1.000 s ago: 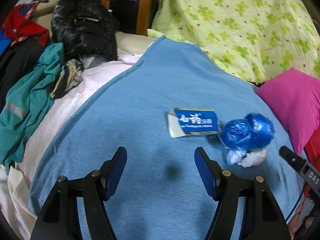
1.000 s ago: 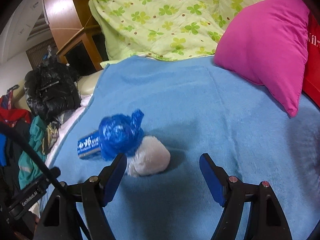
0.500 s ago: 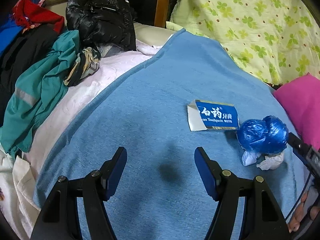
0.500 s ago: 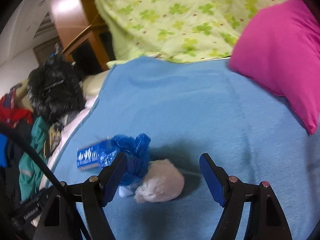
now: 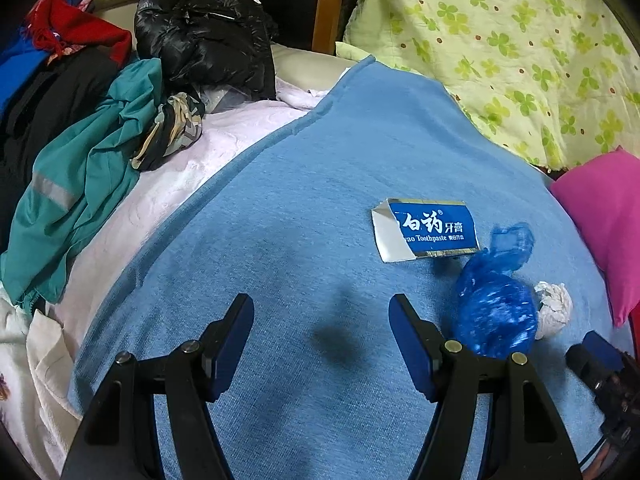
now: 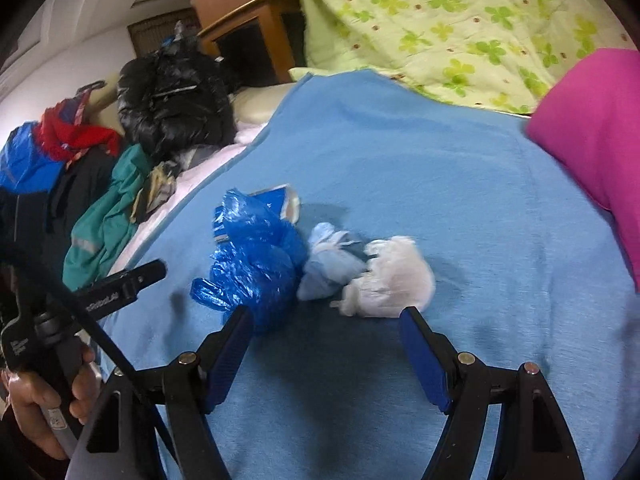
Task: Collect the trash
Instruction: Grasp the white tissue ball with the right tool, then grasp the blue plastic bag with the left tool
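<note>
Two tongs gape empty over the bed's blue blanket. The left tongs hover over bare blanket. Just ahead of the right tongs lie three crumpled pieces: one blue plastic bag, one pale blue wad, one white wad. Beyond the bag lies one flattened toothpaste box, long axis running across the left view.

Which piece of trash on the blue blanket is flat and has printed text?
The toothpaste box: flat, rectangular, lettered. The blue plastic bag and white paper wad are crumpled lumps.
</note>
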`<action>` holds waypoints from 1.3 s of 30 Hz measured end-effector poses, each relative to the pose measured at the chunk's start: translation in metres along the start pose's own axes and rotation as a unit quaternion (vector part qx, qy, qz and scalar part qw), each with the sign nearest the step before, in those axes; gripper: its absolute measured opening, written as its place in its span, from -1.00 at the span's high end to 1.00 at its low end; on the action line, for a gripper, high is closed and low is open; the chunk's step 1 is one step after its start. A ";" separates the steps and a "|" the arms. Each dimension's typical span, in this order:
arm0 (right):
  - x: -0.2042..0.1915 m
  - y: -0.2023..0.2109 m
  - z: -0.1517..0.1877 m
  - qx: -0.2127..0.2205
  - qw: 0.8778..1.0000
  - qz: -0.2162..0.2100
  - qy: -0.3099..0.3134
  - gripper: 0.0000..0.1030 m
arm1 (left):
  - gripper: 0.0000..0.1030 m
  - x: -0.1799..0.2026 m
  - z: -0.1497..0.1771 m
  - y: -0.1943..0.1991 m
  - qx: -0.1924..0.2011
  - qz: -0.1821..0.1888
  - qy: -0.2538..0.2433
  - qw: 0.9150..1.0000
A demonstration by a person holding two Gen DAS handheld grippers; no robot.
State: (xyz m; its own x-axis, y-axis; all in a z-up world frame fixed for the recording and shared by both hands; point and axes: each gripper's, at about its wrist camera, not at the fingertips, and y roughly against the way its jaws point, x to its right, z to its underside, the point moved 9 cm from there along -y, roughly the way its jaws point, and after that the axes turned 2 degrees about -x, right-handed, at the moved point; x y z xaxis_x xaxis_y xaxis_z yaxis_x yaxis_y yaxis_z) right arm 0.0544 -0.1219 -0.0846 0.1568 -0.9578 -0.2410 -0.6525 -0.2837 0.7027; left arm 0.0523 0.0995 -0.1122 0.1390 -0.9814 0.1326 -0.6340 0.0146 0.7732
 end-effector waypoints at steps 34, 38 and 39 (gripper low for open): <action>0.078 -0.017 0.005 -0.034 0.990 0.040 -0.134 0.04 | -0.38 0.104 0.013 0.020 0.041 0.104 -0.124 0.986; 0.093 -0.003 0.012 -0.033 0.989 0.049 -0.136 0.04 | -0.43 0.114 0.016 0.020 0.039 0.113 -0.126 0.985; 0.097 0.001 0.014 -0.034 0.989 0.052 -0.136 0.04 | -0.44 0.117 0.017 0.020 0.039 0.118 -0.128 0.984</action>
State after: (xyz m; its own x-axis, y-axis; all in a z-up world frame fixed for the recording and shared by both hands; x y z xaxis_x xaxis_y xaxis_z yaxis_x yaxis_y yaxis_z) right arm 0.0587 -0.2142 -0.1165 -0.1195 -0.9365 -0.3298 -0.6025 -0.1957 0.7738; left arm 0.0424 -0.0184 -0.0917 -0.2087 -0.9686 0.1353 -0.6831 0.2434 0.6886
